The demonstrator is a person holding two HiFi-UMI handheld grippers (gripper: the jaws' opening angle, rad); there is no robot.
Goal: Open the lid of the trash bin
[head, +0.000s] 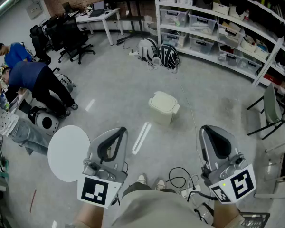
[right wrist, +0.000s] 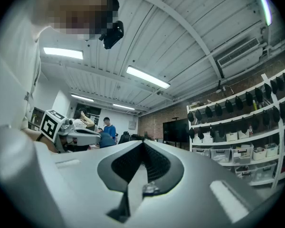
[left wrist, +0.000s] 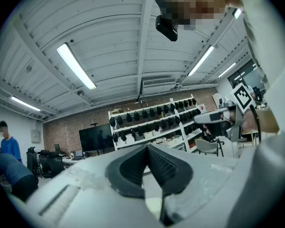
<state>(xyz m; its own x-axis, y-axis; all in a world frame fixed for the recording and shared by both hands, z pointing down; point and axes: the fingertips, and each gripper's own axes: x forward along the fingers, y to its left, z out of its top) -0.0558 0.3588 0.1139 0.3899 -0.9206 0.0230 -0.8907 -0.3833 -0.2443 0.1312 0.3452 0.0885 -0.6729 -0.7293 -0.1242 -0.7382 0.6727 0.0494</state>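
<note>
The bare concrete floor (head: 118,94) takes up most of the head view. A long shelving rack (head: 218,37) stacked with storage boxes runs along the upper right, and a round white table (head: 69,152) sits at the lower left. The trash bin (head: 163,112) is a small cream box standing alone on the floor near the middle, well ahead of both grippers. Its lid (head: 162,100) is down and nothing touches it.

The left gripper (head: 118,133) and the right gripper (head: 208,129) are held low and close to the body, pointing roughly towards the bin. Each gripper's own view shows its two ribbed pads meeting at the tips with nothing between them, so both are fully closed and empty. A tangle of cables (head: 180,178) lies on the floor just beside the person's shoes.

The task looks not yet started, and the approach comes first. The cables underfoot are the nearest hazard, since a step forward could snag them. At the bin, closed jaws cannot take the lid's edge, so one gripper would have to open first. The bin looks light and stands unbraced, so lifting the lid with one gripper alone may drag or tip the whole box. From here I cannot tell which side the lid hinges on. Pulling at the wrong edge would move the bin and not the lid.
</note>
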